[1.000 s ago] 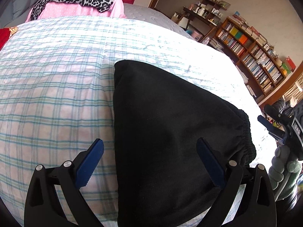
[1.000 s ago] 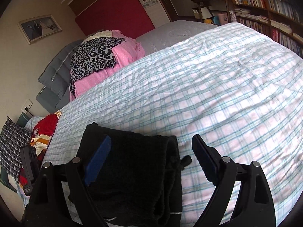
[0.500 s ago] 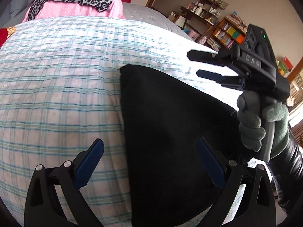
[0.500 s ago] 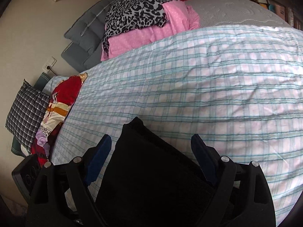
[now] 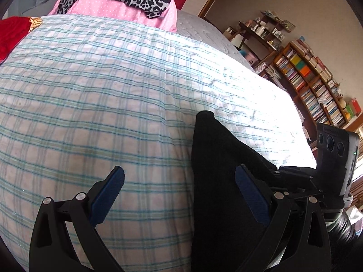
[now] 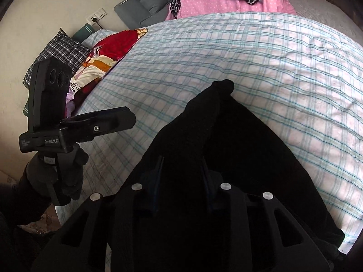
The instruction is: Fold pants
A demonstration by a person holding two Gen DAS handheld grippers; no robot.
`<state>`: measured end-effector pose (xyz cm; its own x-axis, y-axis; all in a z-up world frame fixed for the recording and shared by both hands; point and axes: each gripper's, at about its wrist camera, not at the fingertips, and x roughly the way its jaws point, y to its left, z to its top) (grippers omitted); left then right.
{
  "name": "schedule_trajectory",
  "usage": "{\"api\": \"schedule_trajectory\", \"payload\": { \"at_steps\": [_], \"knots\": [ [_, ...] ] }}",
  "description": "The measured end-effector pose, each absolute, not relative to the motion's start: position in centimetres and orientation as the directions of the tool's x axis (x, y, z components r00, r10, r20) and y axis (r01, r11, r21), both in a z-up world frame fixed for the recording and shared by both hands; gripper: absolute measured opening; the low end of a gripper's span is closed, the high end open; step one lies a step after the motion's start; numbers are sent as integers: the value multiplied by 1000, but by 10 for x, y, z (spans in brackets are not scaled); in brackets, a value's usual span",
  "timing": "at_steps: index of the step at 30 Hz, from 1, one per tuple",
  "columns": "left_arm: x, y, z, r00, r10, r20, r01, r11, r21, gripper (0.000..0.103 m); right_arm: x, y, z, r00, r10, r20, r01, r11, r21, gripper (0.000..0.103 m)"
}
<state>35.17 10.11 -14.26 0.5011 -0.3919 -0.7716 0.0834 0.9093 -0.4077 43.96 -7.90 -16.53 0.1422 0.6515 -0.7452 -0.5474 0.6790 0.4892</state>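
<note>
1. Pants [image 6: 238, 149] lie on the bed [image 5: 113, 104], long axis toward upper frame.
2. Right fingers [image 6: 181, 170], just closing, pinch the near fold.
3. Left fingers [image 5: 179, 192] gape wide, empty, beside it.

Daylight from right, glare on bedsheet [image 5: 261, 104] (fisheye-bent edges), dark corners.

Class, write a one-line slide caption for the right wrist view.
Right gripper, jaws just closing, pinches a raised fold of the black pants on the checked bedsheet.
</note>
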Motion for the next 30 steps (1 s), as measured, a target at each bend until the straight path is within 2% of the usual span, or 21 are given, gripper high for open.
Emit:
{"api": "schedule_trajectory", "payload": {
  "at_steps": [2,5,6,10,14,16,17,18,19,22,23,25,27,30],
  "knots": [
    [344,90,-149,474,-412,-778,104,904,-416,97,449,-86,-168,132,670,-731,-495,683,537,32],
    [328,76,-160,438,-432,-789,123,898,-423,97,470,-98,-165,133,714,-687,-394,674,624,50],
    [323,73,-163,434,-430,-792,128,899,-418,97,477,-100,-162,140,731,-668,-370,664,650,52],
    [303,64,-168,432,-421,-798,142,905,-401,97,511,-94,-155,129,770,-625,-303,630,715,52],
    [291,55,-178,405,-441,-801,157,897,-414,97,546,-67,-171,69,716,-695,-267,684,679,52],
    [287,52,-179,410,-438,-800,165,898,-407,97,556,-52,-185,22,678,-735,-250,715,653,42],
    [285,52,-179,414,-437,-799,168,899,-404,97,559,-44,-191,2,643,-766,-254,741,622,31],
    [284,52,-179,416,-436,-798,171,900,-402,97,561,-39,-194,14,597,-802,-258,777,574,15],
    [283,51,-180,418,-435,-797,175,900,-399,97,563,-36,-195,37,586,-809,-265,787,558,11],
    [275,42,-184,417,-433,-799,217,901,-376,97,569,-26,-191,125,533,-837,-319,820,475,6],
    [268,35,-186,420,-419,-805,244,906,-345,94,572,-24,-192,161,507,-847,-332,836,437,3],
    [255,19,-190,430,-387,-815,314,911,-267,92,578,-21,-195,278,356,-892,-354,901,250,0],
    [250,13,-189,444,-376,-814,334,912,-239,91,582,-30,-204,245,383,-890,-339,894,292,0],
    [255,25,-189,429,-413,-803,302,904,-303,91,571,-55,-182,319,423,-848,-326,889,321,2]
  ]
}}
